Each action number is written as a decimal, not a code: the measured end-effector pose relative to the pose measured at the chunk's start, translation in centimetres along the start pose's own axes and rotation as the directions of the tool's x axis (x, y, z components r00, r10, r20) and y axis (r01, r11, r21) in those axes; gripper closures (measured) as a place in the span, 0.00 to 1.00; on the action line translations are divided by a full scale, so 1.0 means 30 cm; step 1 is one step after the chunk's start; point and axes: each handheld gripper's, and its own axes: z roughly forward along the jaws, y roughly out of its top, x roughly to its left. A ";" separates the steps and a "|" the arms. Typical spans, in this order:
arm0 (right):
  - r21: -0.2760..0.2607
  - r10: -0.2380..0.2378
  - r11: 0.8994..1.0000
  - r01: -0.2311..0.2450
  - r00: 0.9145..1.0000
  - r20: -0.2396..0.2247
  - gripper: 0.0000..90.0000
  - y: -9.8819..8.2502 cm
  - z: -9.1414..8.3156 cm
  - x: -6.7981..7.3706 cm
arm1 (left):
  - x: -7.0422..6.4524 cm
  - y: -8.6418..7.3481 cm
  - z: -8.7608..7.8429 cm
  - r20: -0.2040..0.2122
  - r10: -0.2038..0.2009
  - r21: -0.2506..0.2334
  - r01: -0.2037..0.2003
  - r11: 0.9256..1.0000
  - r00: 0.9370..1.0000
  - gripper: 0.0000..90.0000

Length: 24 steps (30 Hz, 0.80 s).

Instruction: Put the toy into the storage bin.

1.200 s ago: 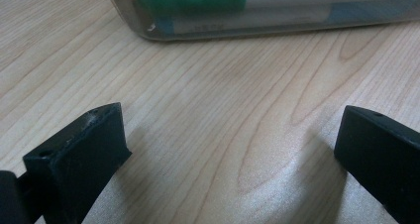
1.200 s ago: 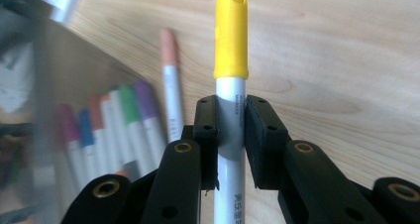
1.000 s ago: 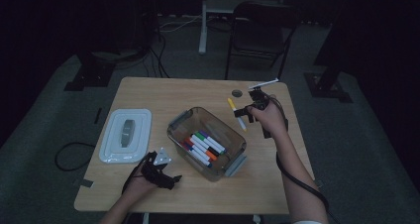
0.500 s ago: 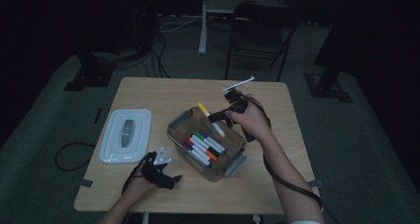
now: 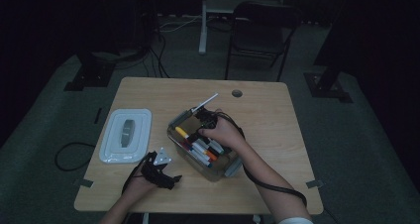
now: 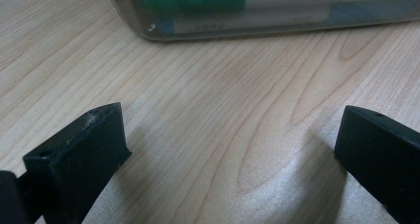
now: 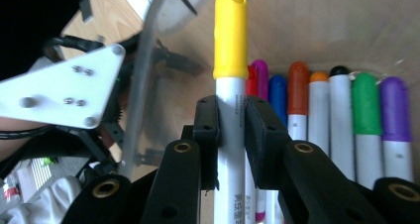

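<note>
Nearest, below the clear bin on the wooden table: left gripper, jaws spread wide on bare wood. Over the bin: right gripper clamped on a yellow-capped marker, above the markers lying inside. Left of the bin: white lid.

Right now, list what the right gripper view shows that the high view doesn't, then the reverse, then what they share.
Right gripper view alone: the jaws of the right hand-held gripper clamped on the white barrel of the yellow marker, and small print on that barrel.

High view alone: the white lid left of the bin, the table, the chair behind it.

Both: the yellow marker over the bin, the row of coloured markers inside, and the left hand-held gripper with its grey plate.
</note>
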 end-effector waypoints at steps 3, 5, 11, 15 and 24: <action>0.043 0.004 0.999 -0.004 1.000 0.004 0.85 0.000 0.048 -0.003 | 0.000 0.000 0.000 -0.001 0.000 -0.001 0.000 1.000 1.000 0.00; 0.067 0.010 0.998 -0.010 1.000 0.012 0.85 -0.004 0.075 -0.006 | 0.000 0.000 0.000 -0.001 0.000 -0.001 0.000 1.000 1.000 0.00; 0.127 0.020 0.992 -0.021 1.000 0.008 0.85 -0.018 0.135 -0.017 | 0.000 0.000 0.000 -0.001 0.001 0.000 -0.001 1.000 1.000 0.00; 0.125 0.019 0.992 -0.018 1.000 -0.007 0.80 -0.030 0.145 -0.016 | 0.000 0.000 0.000 -0.001 0.001 0.000 -0.001 1.000 1.000 0.00; -0.111 -0.012 0.994 0.013 1.000 0.008 0.69 -0.041 -0.089 -0.044 | 0.000 0.000 0.000 0.000 0.001 0.001 -0.001 1.000 1.000 0.00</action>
